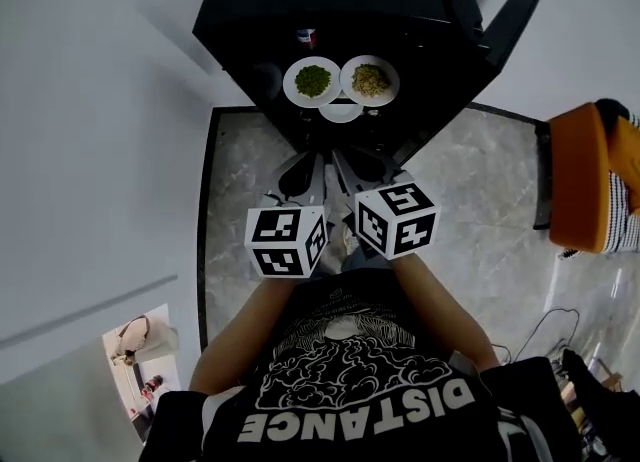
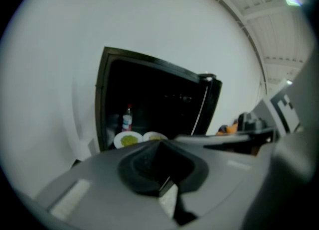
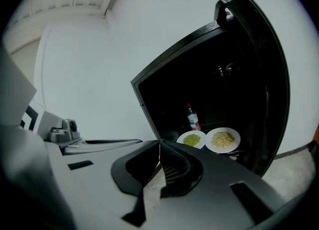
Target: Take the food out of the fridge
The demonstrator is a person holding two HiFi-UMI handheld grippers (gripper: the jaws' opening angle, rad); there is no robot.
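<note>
food: white plate of green vegetables (image 1: 312, 81) beside white plate of pale noodles (image 1: 370, 80), at front of open black fridge (image 1: 260, 10), reachable | tools: left gripper (image 2: 162, 142), right gripper (image 3: 159, 144) jaws together, empty, well short of the plates, likely poised to reach

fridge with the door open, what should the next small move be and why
Probably open the right hand-held gripper and ease it toward the noodle plate on its side. The fridge door already stands open, that gripper's jaws are together on nothing, and it is short of the plate. The left hand-held gripper, also shut, could take the green plate after.
</note>
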